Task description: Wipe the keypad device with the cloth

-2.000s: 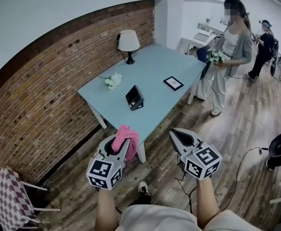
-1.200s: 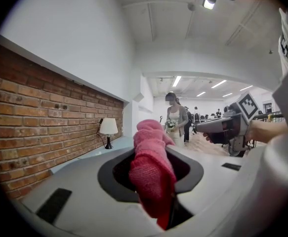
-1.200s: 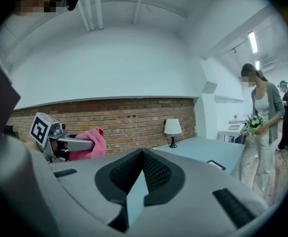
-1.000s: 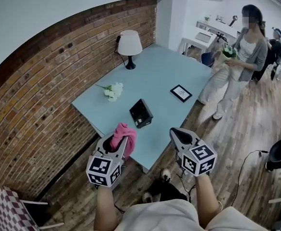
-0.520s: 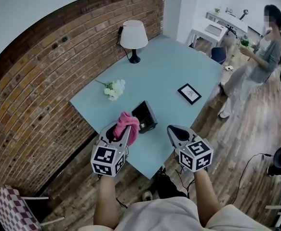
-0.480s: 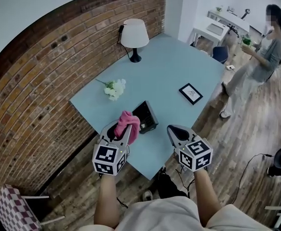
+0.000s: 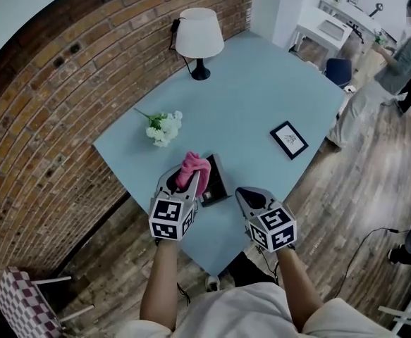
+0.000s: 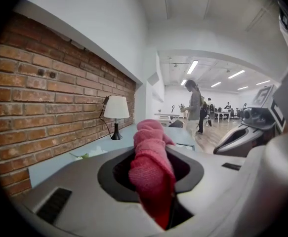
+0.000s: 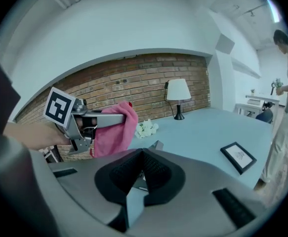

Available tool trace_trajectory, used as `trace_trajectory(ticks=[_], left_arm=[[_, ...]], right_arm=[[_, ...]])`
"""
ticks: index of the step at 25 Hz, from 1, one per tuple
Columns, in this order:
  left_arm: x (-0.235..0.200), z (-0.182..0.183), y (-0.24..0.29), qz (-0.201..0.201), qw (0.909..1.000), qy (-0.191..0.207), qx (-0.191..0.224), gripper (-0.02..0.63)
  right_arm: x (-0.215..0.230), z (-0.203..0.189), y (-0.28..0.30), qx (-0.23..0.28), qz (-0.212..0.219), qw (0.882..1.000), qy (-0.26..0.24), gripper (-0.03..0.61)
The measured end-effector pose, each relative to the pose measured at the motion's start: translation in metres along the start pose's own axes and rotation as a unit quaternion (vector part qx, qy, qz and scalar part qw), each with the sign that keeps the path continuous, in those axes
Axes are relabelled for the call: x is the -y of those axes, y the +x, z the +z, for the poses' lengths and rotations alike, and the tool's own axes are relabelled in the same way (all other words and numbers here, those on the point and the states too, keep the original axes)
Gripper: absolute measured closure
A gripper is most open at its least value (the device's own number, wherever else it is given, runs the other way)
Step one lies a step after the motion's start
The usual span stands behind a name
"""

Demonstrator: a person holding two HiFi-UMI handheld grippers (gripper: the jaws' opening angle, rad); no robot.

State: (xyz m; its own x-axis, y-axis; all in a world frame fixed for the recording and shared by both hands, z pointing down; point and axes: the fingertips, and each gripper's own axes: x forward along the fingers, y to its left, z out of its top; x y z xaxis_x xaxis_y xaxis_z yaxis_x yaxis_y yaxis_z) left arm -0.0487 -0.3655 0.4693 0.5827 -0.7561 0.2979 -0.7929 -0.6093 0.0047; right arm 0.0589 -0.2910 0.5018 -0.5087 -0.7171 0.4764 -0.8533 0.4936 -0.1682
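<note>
A pink cloth (image 7: 193,169) is clamped in my left gripper (image 7: 185,182), which is shut on it; the cloth (image 8: 151,167) fills the jaws in the left gripper view. The black keypad device (image 7: 215,179) lies on the light blue table (image 7: 261,97), just right of and partly behind the cloth. My right gripper (image 7: 248,198) hovers over the table's near corner, right of the device, shut with nothing in it. In the right gripper view the left gripper (image 9: 116,116) with the cloth (image 9: 113,130) shows at the left, and a corner of the device (image 9: 156,145) peeks above the jaws.
A white lamp (image 7: 199,35) stands at the table's far end, white flowers (image 7: 162,127) at its left side, a small framed picture (image 7: 289,139) at the right. A brick wall (image 7: 64,111) runs along the left. A person (image 7: 402,55) stands far right. A checkered chair (image 7: 23,301) sits lower left.
I have come closer to the table; both grippers now hover over its near corner. The left gripper with the cloth has reached the device. The person has drifted to the far right.
</note>
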Motion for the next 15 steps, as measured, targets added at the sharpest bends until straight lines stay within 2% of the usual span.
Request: trace_trajectory(ticks=[2, 3, 7, 10, 15], left_arm=[[-0.002, -0.008, 0.020, -0.002, 1.0000, -0.005, -0.008, 0.491], [-0.004, -0.012, 0.029, -0.003, 0.9999, -0.008, -0.012, 0.491], [-0.009, -0.028, 0.059, -0.005, 0.9994, -0.017, -0.031, 0.491], [-0.012, -0.040, 0.077, -0.006, 0.9986, -0.025, -0.045, 0.491], [-0.008, -0.065, 0.096, -0.007, 0.9969, -0.033, -0.071, 0.489]], right_arm=[[0.007, -0.007, 0.013, -0.009, 0.008, 1.000, 0.007, 0.568], [0.009, -0.011, 0.019, -0.013, 0.012, 1.000, 0.012, 0.543], [0.017, -0.022, 0.040, -0.029, 0.027, 0.999, 0.025, 0.541], [0.018, -0.028, 0.054, -0.044, 0.044, 0.998, 0.023, 0.486], [0.015, -0.038, 0.071, -0.058, 0.065, 0.996, 0.022, 0.486]])
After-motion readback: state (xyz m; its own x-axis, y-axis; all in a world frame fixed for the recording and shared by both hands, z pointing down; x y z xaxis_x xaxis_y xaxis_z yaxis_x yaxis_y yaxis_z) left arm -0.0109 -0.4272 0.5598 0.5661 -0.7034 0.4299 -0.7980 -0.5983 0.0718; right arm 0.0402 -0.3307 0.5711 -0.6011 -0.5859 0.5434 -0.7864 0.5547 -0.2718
